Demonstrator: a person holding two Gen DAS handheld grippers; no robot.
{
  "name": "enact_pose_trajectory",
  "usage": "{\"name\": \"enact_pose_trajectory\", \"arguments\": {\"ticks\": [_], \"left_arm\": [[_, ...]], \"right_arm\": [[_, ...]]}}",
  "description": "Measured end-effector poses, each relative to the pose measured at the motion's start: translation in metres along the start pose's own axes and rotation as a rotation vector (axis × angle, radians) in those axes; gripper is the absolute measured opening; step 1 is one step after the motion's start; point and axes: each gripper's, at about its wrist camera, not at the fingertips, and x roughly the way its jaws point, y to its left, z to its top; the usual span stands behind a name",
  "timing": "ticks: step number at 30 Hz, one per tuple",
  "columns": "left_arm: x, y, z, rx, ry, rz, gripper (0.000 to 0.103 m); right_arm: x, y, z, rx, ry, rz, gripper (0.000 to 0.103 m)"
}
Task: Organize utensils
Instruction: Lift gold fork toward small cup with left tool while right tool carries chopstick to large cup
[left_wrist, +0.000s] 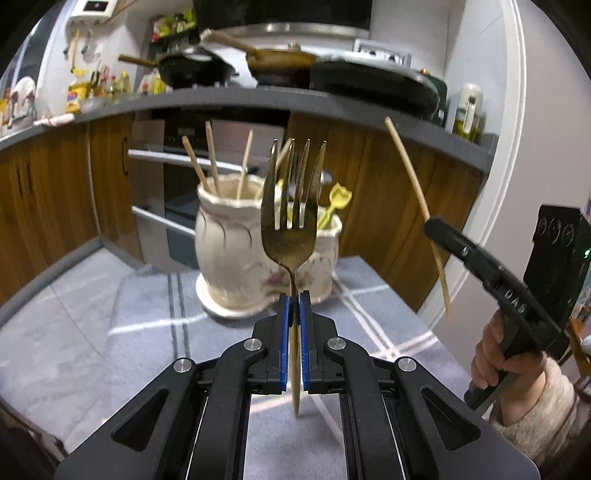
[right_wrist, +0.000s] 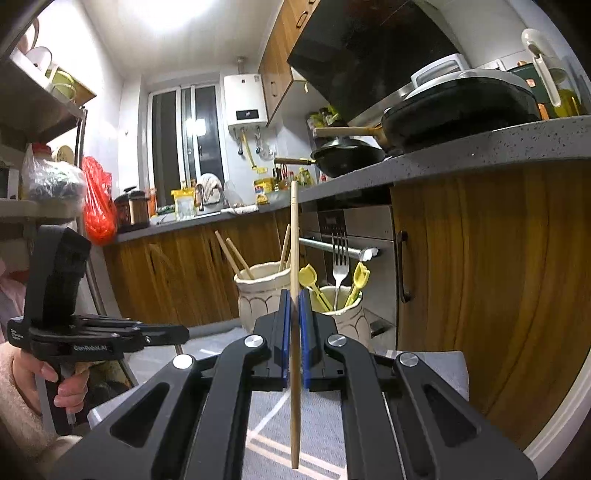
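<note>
My left gripper (left_wrist: 294, 301) is shut on the neck of a gold fork (left_wrist: 291, 218), which stands tines up in front of the holders. Behind it a cream ceramic holder (left_wrist: 225, 236) carries several wooden chopsticks (left_wrist: 212, 158); a second compartment (left_wrist: 327, 254) to its right has yellow utensils (left_wrist: 338, 201). My right gripper (right_wrist: 294, 299) is shut on a single wooden chopstick (right_wrist: 294, 295), held nearly upright. That chopstick (left_wrist: 417, 214) and the right gripper (left_wrist: 432, 225) also show at the right of the left wrist view. The right wrist view shows a silver fork (right_wrist: 340, 258) in the second compartment (right_wrist: 347, 317).
The holders stand on a grey cloth with white stripes (left_wrist: 147, 332). Wooden cabinets (left_wrist: 48, 199) and an oven (left_wrist: 177, 177) lie behind, under a grey counter (left_wrist: 295, 99) with pans. A hand (left_wrist: 495, 354) grips the right tool; the left tool (right_wrist: 92, 332) shows low left in the right wrist view.
</note>
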Motion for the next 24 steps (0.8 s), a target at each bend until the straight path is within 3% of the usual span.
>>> {"name": "enact_pose_trajectory", "arguments": {"ticks": [12, 17, 24], "left_arm": [[-0.022, -0.008, 0.084, 0.087, -0.156, -0.023, 0.006], [-0.012, -0.010, 0.113, 0.119, -0.186, 0.002, 0.006], [0.004, -0.008, 0.139, 0.135, -0.211, 0.038, 0.006]], "right_arm": [[0.051, -0.029, 0.039, 0.157, -0.045, 0.016, 0.005], [0.078, -0.028, 0.056, 0.145, -0.073, 0.024, 0.005], [0.116, -0.029, 0.058, 0.123, -0.108, -0.075, 0.005]]}}
